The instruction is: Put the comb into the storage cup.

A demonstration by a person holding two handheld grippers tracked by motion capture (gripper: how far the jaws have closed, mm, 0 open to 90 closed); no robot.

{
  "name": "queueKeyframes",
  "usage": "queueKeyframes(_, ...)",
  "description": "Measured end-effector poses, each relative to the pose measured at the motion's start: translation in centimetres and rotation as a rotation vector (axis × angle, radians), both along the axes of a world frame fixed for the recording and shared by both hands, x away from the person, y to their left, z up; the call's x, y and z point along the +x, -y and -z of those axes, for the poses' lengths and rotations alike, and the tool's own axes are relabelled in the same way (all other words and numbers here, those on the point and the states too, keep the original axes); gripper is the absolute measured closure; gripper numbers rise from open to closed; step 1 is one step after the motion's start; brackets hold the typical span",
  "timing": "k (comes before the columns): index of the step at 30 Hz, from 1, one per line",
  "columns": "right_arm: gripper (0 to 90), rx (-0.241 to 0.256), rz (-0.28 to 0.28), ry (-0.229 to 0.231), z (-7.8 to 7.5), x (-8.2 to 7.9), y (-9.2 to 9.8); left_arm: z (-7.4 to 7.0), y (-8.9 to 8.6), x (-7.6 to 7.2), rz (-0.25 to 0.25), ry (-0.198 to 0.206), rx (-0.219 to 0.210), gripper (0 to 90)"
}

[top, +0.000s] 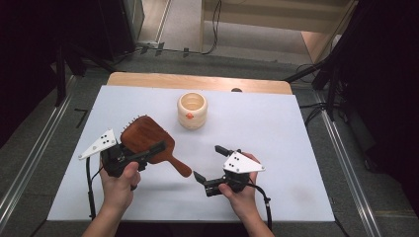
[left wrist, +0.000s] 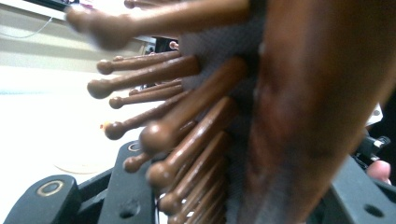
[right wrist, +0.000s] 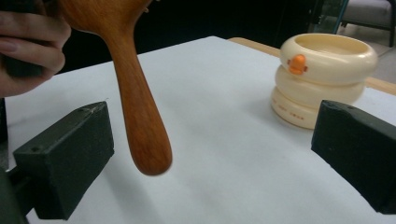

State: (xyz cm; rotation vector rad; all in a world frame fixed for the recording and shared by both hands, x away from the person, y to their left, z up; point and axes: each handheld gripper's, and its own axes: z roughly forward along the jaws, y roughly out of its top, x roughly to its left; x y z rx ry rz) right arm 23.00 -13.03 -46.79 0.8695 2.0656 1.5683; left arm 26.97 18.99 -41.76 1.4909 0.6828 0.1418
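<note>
Holding the wooden hairbrush (top: 146, 136) by its head, the left tool (top: 148, 152) has its jaws closed across the paddle w/ the handle (right wrist: 140, 112) hanging free, pointing down toward the right tool (top: 211, 163). Brush is lifted off the table (top: 276, 133), just in front of the cream ring-shaped cup (top: 192, 110).

Right tool is wide open, nothing in it; in the right gripper view the handle tip sits between its jaws, nearer one side, not touching either.

Risks, as I judge them:
- Left grip bears on bristles (left wrist: 154, 135) on one face; pins are springy, so the brush could pivot or slip if the right tool nudges the handle.
- Handle is rounded & tapered; closing near the very tip may squeeze it out of the jaws.
- If left lets go before right has a firm hold, brush drops to the table.
- Swinging the head forward could knock the cup.
</note>
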Motion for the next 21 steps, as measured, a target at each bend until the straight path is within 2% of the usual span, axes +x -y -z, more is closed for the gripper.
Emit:
queueKeyframes(4, 0.0, -0.003, 0.029, -0.003, 0.4, -0.3, 1.4, -0.3, 0.2, 0.1, -0.003, 0.009, 0.023, 55.1)
queueKeyframes(21, 0.0, 0.003, 0.148, -0.025, 2.0, -2.3, 9.5, -1.1, 1.0, 1.1, -0.016, 0.018, 0.042, 55.1)
